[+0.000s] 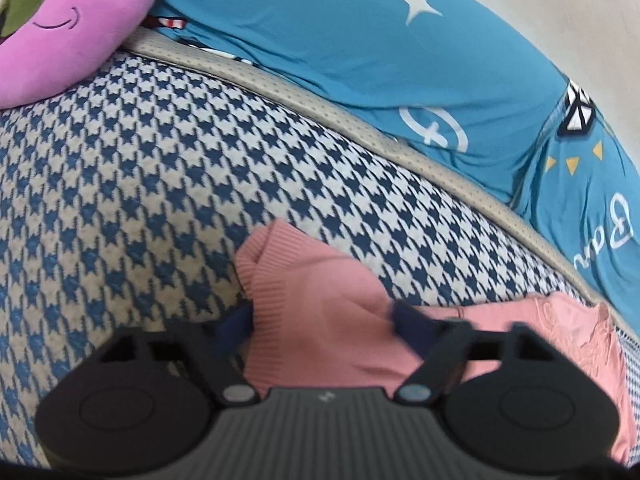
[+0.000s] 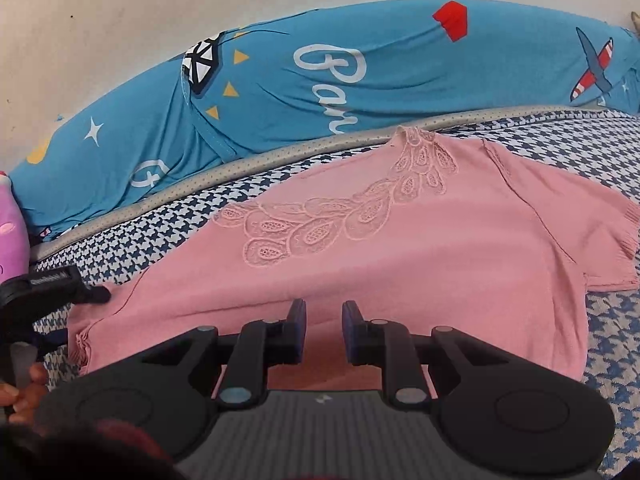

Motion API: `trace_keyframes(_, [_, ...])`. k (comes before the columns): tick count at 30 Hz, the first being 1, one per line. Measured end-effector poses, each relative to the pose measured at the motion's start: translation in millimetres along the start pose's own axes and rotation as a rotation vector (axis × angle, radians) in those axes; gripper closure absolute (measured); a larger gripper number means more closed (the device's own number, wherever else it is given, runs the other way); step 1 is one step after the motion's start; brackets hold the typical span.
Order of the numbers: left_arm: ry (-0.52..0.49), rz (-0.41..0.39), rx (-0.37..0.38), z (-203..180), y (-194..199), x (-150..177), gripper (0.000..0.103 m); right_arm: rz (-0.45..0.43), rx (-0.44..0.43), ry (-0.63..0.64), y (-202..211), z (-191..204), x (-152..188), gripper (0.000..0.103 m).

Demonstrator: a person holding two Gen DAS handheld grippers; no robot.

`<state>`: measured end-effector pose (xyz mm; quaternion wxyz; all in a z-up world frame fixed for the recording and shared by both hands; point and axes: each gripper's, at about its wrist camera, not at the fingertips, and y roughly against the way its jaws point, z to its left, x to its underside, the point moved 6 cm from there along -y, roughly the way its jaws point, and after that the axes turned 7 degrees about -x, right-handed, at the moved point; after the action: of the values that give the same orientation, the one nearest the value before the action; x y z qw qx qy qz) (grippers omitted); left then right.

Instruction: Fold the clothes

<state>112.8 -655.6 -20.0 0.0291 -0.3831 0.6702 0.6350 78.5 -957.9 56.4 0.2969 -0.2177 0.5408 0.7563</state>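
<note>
A pink knit top (image 2: 400, 248) with a lace peacock motif (image 2: 340, 208) lies spread flat on the houndstooth bed cover (image 2: 600, 148). Its ribbed short sleeve (image 1: 312, 300) lies between the wide-apart fingers of my left gripper (image 1: 320, 320), which is open. That same gripper (image 2: 80, 288) shows at the left of the right wrist view, with one finger resting at the sleeve's edge. My right gripper (image 2: 325, 320) hovers over the top's near edge, fingers a little apart and open, pink fabric visible below the gap.
A long blue printed bolster (image 2: 320, 92) lies along the wall behind the bed's beige piping (image 1: 360, 120). A purple plush toy (image 1: 72, 28) sits at the far left. A hand (image 2: 20, 392) holds the left gripper. Houndstooth cover (image 1: 140, 180) stretches left of the sleeve.
</note>
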Motion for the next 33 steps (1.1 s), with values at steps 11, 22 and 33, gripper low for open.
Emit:
trace_keyframes(11, [-0.124, -0.242, -0.044, -34.2, 54.8, -7.2, 0.093, -0.006, 0.008, -0.004, -1.4, -3.4, 0.1, 0.083])
trace_keyframes(22, [-0.1, -0.122, -0.233, 1.0, 47.4, -6.2, 0.084, -0.001, 0.023, -0.012, -3.0, -9.4, -2.3, 0.083])
trace_keyframes(33, [0.008, -0.154, -0.018, 3.5, 44.9, -32.6, 0.05, 0.016, 0.01, 0.002, -8.4, -0.8, 1.5, 0.083])
